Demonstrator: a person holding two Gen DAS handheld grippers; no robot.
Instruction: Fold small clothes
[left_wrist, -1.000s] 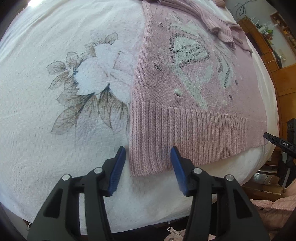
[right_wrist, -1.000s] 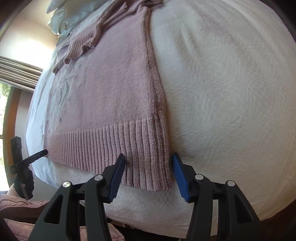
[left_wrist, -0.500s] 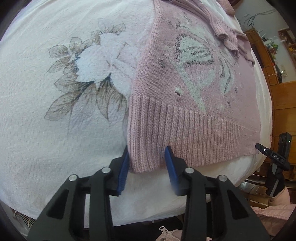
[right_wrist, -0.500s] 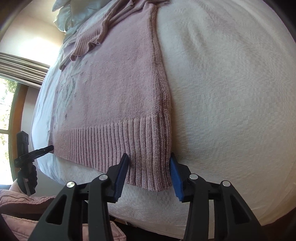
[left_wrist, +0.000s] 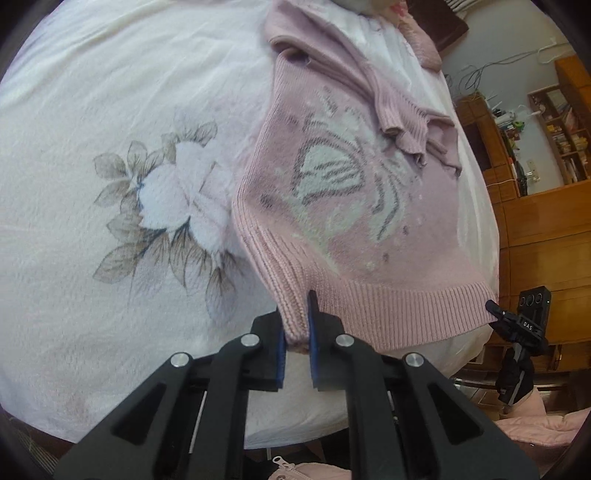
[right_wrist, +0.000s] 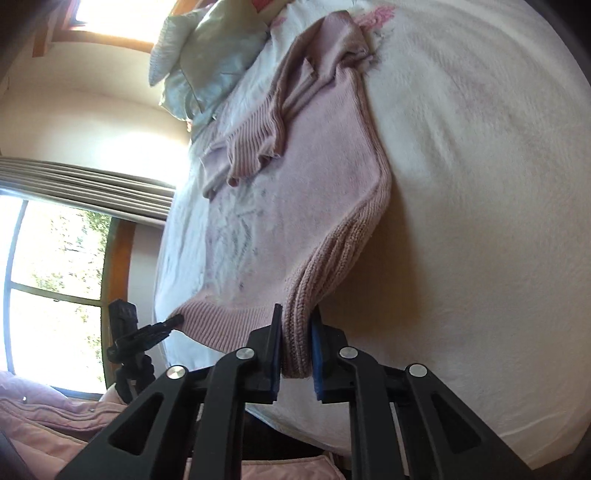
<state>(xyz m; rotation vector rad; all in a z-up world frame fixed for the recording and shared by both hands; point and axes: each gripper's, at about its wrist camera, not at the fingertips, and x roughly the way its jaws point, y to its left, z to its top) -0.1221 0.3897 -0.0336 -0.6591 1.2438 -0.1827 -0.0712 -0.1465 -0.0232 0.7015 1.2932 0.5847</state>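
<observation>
Two grippers pinch one pink sweater (left_wrist: 369, 206) spread across a white bedspread (left_wrist: 92, 332), whose printed grey-leaved flower (left_wrist: 166, 203) lies at nine o'clock of the knit. Wooden shelving (left_wrist: 546, 192) stands at three o'clock of the bed. A pale pillow (right_wrist: 207, 62) lies at eleven o'clock in the right view. The left gripper (left_wrist: 296, 332) is clamped on the ribbed hem's left corner, lifting it; the right gripper (right_wrist: 295, 343) is clamped on the opposite corner. Small white letters "DAS" show on the right gripper's side in the left view.
</observation>
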